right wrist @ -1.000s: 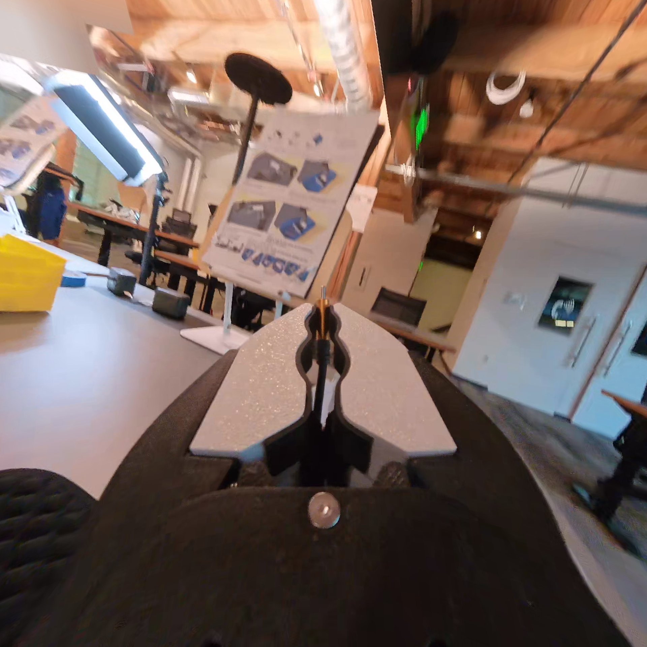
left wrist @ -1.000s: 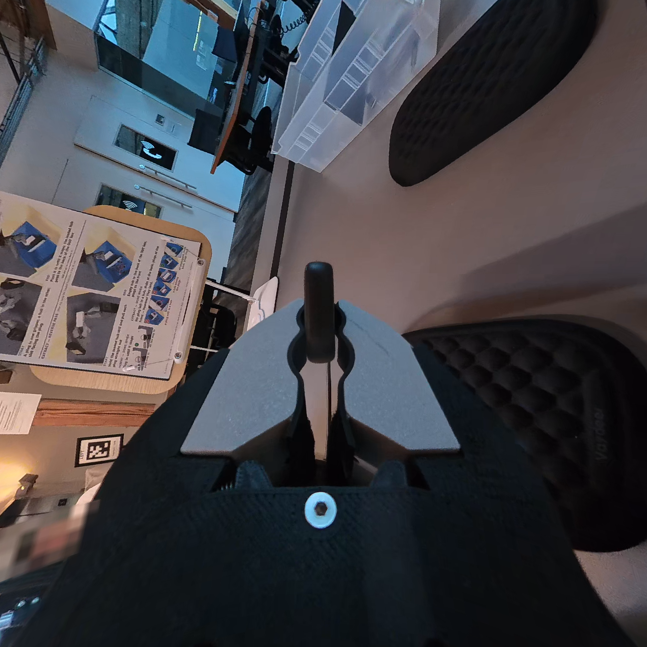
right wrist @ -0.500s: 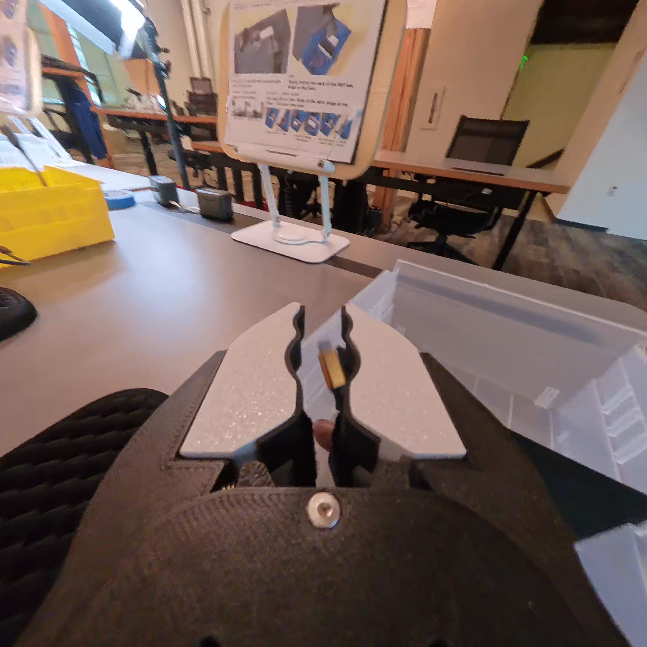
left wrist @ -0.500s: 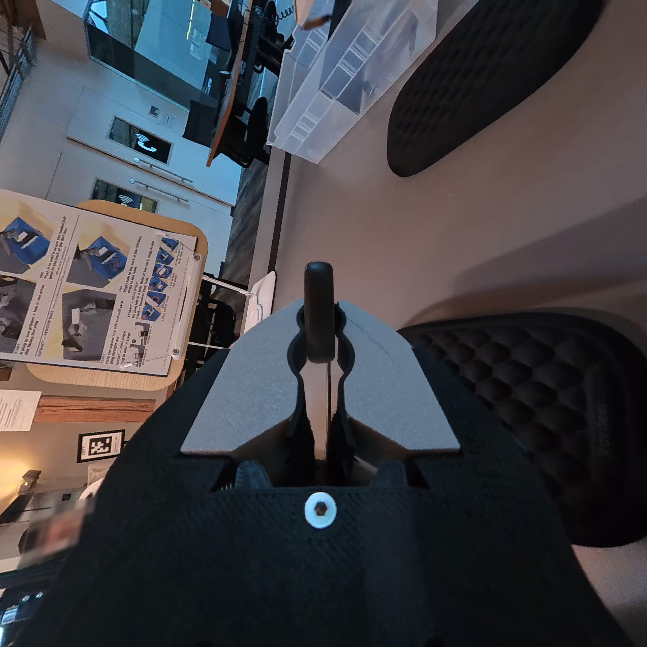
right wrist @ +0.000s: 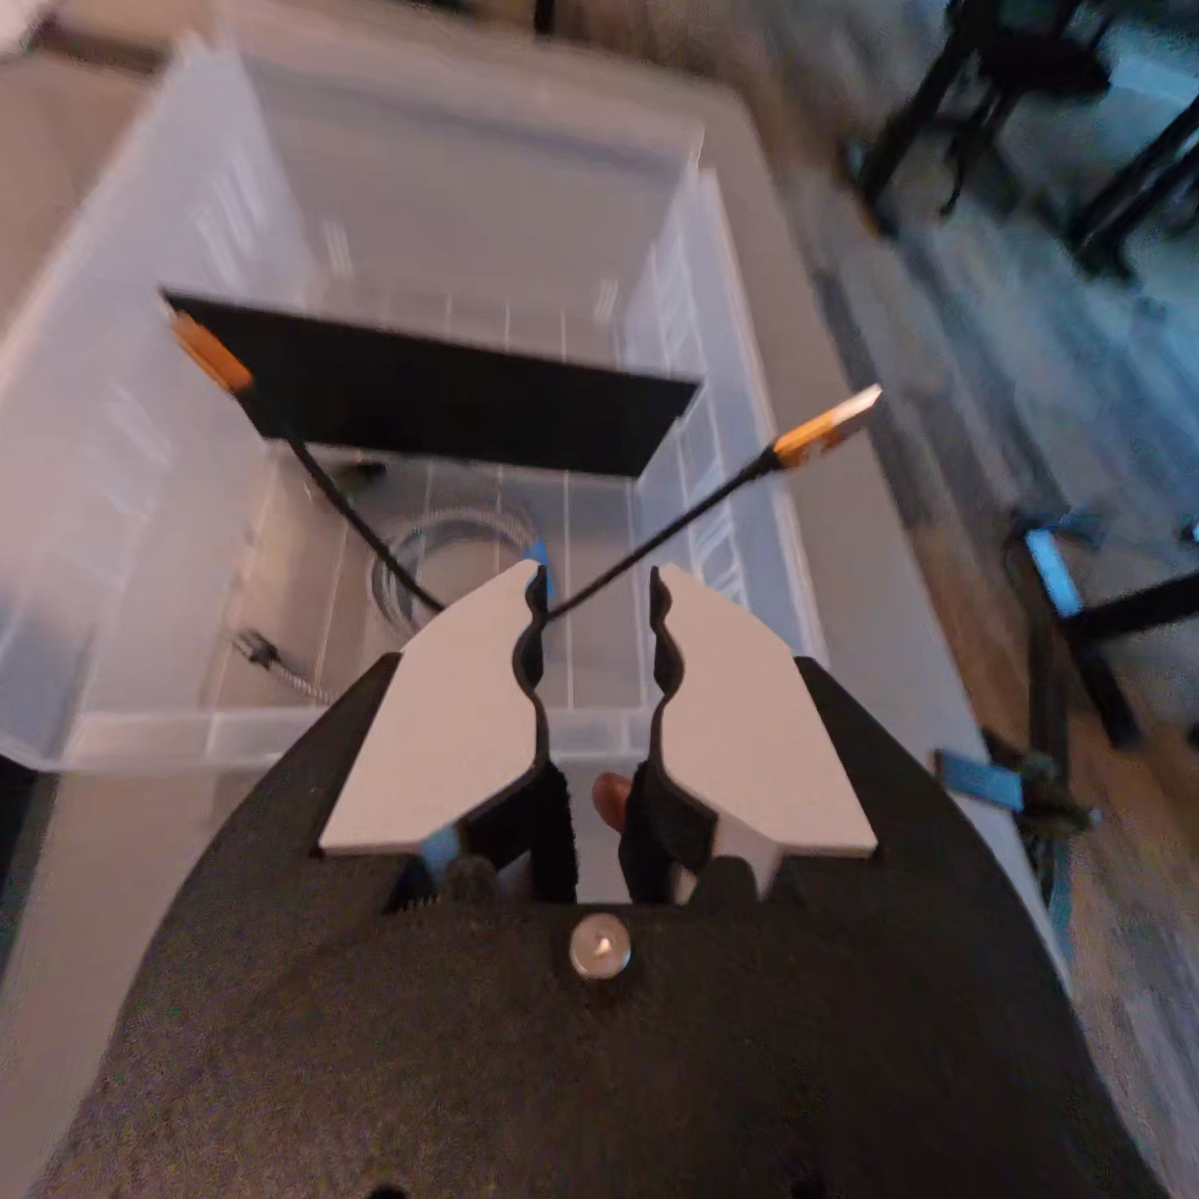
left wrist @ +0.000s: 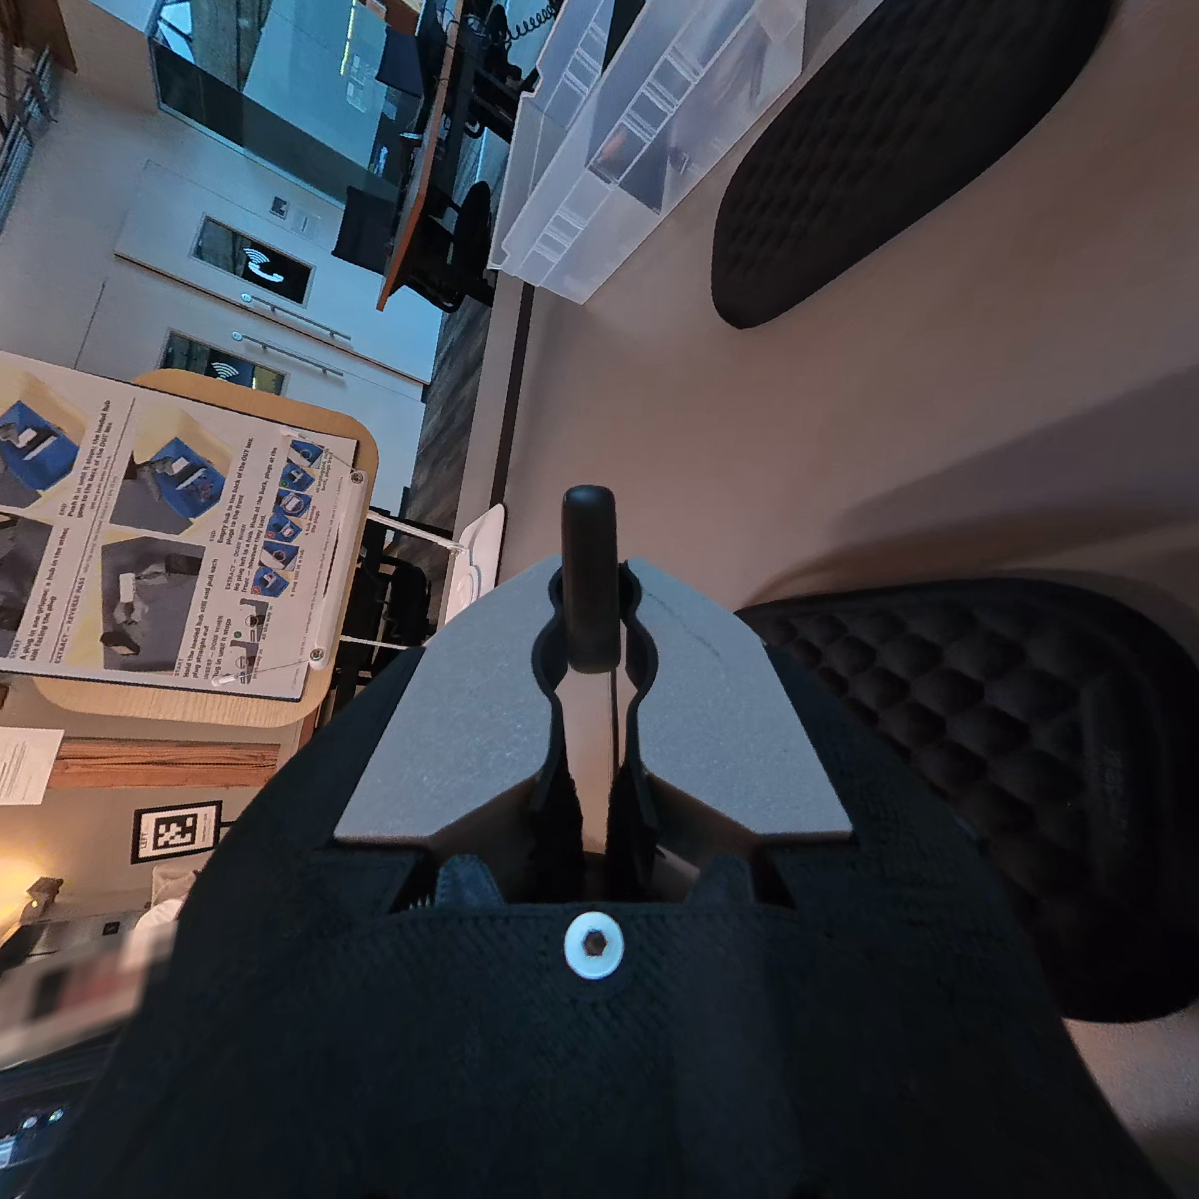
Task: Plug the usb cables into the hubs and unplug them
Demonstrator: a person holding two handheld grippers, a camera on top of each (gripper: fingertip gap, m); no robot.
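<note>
In the left wrist view my left gripper (left wrist: pixel 590 574) is shut on a black hub (left wrist: pixel 589 571). I see the hub edge-on, and its rounded end sticks out past the fingertips, above the table (left wrist: pixel 746 454). In the right wrist view my right gripper (right wrist: pixel 593 577) is open over a clear plastic bin (right wrist: pixel 675 272). A black USB cable (right wrist: pixel 655 538) with an orange plug (right wrist: pixel 821 431) runs loose across the gap beside the left fingertip (right wrist: pixel 519 584). Its other orange plug (right wrist: pixel 211 353) shows at the bin's left, against a black divider (right wrist: pixel 441 396).
A coiled silver cable (right wrist: pixel 448 538) lies in the bin. The bin also shows far off in the left wrist view (left wrist: pixel 616 162), with two black padded mats (left wrist: pixel 908 130) (left wrist: pixel 1005 746) on the table and an instruction board (left wrist: pixel 175 551) on a stand. Floor and chair legs (right wrist: pixel 1070 616) lie right of the bin. The tips of one gripper are about 50 cm away from the tips of the other.
My right gripper swung down over the clear bin and opened. The orange-plug cable it was pinching has left its grasp. My left gripper still holds the black hub, hardly moved.
</note>
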